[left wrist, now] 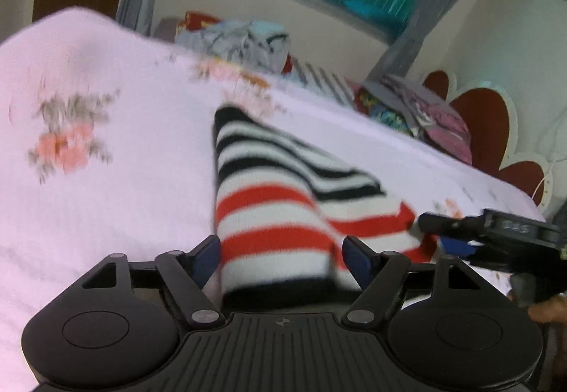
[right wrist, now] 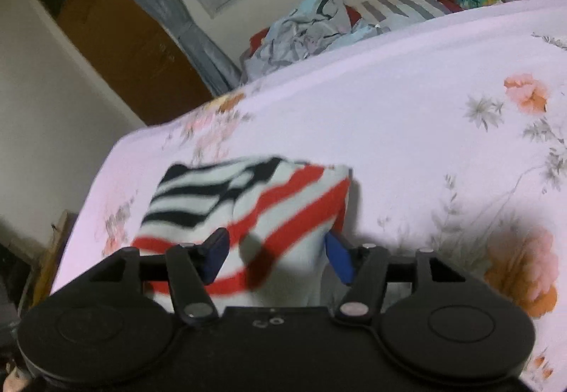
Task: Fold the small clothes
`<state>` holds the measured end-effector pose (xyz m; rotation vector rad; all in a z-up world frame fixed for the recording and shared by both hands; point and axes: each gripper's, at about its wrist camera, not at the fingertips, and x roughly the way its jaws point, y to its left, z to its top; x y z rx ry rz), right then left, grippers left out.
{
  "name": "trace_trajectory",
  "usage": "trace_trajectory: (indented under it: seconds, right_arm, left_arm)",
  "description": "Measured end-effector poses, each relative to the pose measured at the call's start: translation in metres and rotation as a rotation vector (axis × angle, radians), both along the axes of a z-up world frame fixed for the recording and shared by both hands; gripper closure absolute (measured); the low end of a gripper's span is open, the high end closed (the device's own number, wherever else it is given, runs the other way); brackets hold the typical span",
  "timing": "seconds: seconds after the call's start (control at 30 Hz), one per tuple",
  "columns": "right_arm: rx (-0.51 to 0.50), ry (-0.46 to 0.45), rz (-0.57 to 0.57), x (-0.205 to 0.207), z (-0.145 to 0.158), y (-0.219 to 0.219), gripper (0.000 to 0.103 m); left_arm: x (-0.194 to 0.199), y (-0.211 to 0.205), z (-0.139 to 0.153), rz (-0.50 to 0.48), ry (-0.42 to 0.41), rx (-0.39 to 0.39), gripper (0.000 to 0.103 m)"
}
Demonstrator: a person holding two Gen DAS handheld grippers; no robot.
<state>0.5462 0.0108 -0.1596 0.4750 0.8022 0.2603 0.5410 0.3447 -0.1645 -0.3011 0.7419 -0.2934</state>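
A small knitted garment with black, white and red stripes (left wrist: 276, 200) lies folded on the pink flowered bedsheet (left wrist: 106, 214). My left gripper (left wrist: 283, 252) stands open with the garment's red-striped near end between its blue pads, which show a small gap to the cloth. In the right wrist view the same garment (right wrist: 248, 193) lies in front of my right gripper (right wrist: 276, 255), also open, with the cloth's near edge between its pads. The right gripper (left wrist: 437, 232) also shows at the garment's right edge in the left wrist view.
A heap of grey and pale blue clothes (right wrist: 308, 27) lies at the far side of the bed. Folded bedding and pillows (left wrist: 425, 115) sit by the red headboard (left wrist: 489, 129). The bed's left edge (right wrist: 92, 186) drops off near the garment.
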Motion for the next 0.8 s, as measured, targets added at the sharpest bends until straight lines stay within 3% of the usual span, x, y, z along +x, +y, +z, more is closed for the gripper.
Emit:
trace_trajectory:
  seconds: [0.07,0.2,0.27,0.37,0.57,0.8]
  right_arm:
    - [-0.019,0.017,0.005,0.012,-0.005,0.001,0.061]
    - [-0.051,-0.016,0.006,0.02,-0.007,0.008,0.074]
    - [-0.133,-0.054,0.028,0.024,-0.006,0.017,0.079]
    - [-0.236,-0.034,0.021,0.031,-0.014,0.025,0.079]
    - [-0.165,-0.018,0.013,0.013,-0.007,0.014,0.074]
    - [-0.106,-0.031,0.036,-0.037,0.006,0.004,0.069]
  left_arm:
    - [0.007,-0.005,0.004,-0.008,-0.01,0.009,0.029]
    - [0.014,-0.012,-0.004,0.008,-0.007,0.055,0.028]
    - [0.019,-0.012,-0.013,0.019,0.021,0.086,0.028]
    - [0.022,-0.007,-0.026,0.019,0.066,0.044,0.026]
    - [0.008,-0.007,-0.011,0.003,0.038,0.075,0.026]
    - [-0.02,-0.009,0.005,-0.031,0.008,0.092,0.026]
